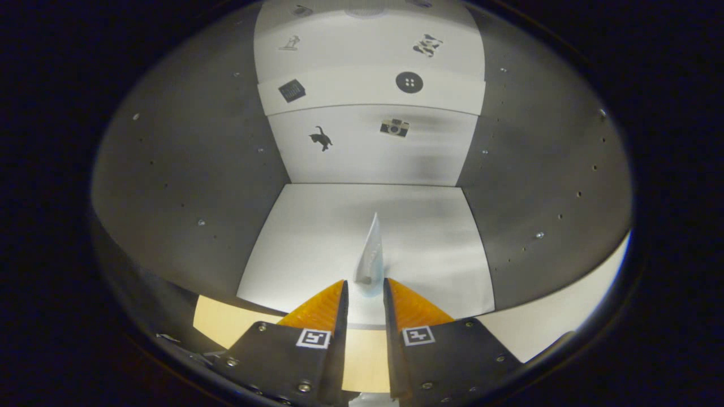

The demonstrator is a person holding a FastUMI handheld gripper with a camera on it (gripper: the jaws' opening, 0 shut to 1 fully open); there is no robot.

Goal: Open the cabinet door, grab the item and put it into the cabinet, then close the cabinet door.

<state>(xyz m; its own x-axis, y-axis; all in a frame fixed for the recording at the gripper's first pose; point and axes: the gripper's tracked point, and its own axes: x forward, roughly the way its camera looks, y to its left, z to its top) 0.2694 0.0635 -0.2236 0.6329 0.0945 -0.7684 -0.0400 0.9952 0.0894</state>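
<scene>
The view looks forward along the tongs [365, 294] into an open cabinet [186, 169]. The tongs are nearly closed, and both fingers press on a thin white packet [370, 251], gripping it at its lower end. The packet stands upright between the fingertips and rises to a narrow point just ahead of them. Its long axis runs straight up, and its thin edge faces the camera, so its face is hard to make out.

The packet hangs over the front part of the white cabinet floor [317, 237], just inside the front edge. Whether its bottom touches the floor cannot be told, since the fingers hide it.

Grey side walls [543, 169] with rows of small holes stand on either side, well apart from the packet. A white back wall [367, 152] with small dark stickers, a cat [321, 138] and a camera [394, 127] among them, stands well beyond it. A white shelf edge [370, 90] crosses higher up.

The floor ahead is bare, so there seems to be ample room to move the packet deeper and set it down. Below the fingers a pale wooden strip [220, 322] marks the cabinet's front lip; the tongs would need to back out over it without snagging. The door is open and has yet to be closed.
</scene>
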